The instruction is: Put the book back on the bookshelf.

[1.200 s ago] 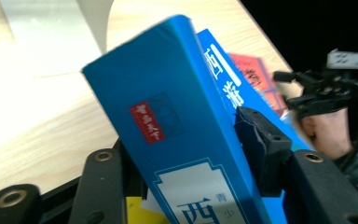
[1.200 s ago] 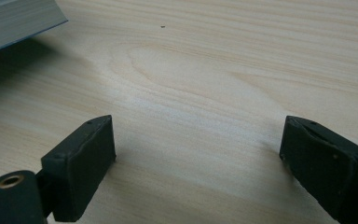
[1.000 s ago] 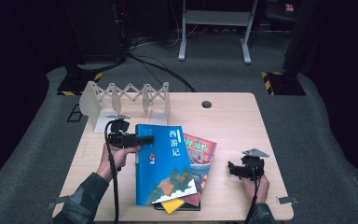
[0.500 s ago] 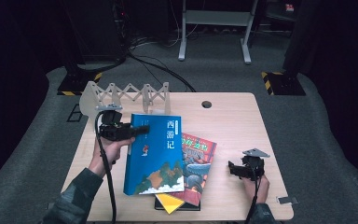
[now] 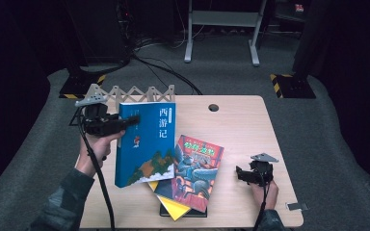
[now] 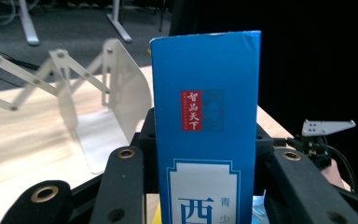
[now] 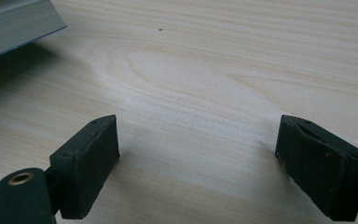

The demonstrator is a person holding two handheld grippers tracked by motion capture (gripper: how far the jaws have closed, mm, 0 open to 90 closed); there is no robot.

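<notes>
At the left of the high view, the left gripper [image 5: 131,120] clamps the top edge of a blue book [image 5: 147,144], lifted and tilted just in front of the rack [image 5: 130,92] at upper left. Judged mid-carry, it next needs standing upright in a rack slot. At lower right, the right gripper [image 5: 241,174] rests wide open and empty on the table [image 5: 241,125].

A lab: dark room, grey carpet [image 5: 318,130], trailing floor cables [image 5: 164,67], metal stand legs [image 5: 221,29].
</notes>
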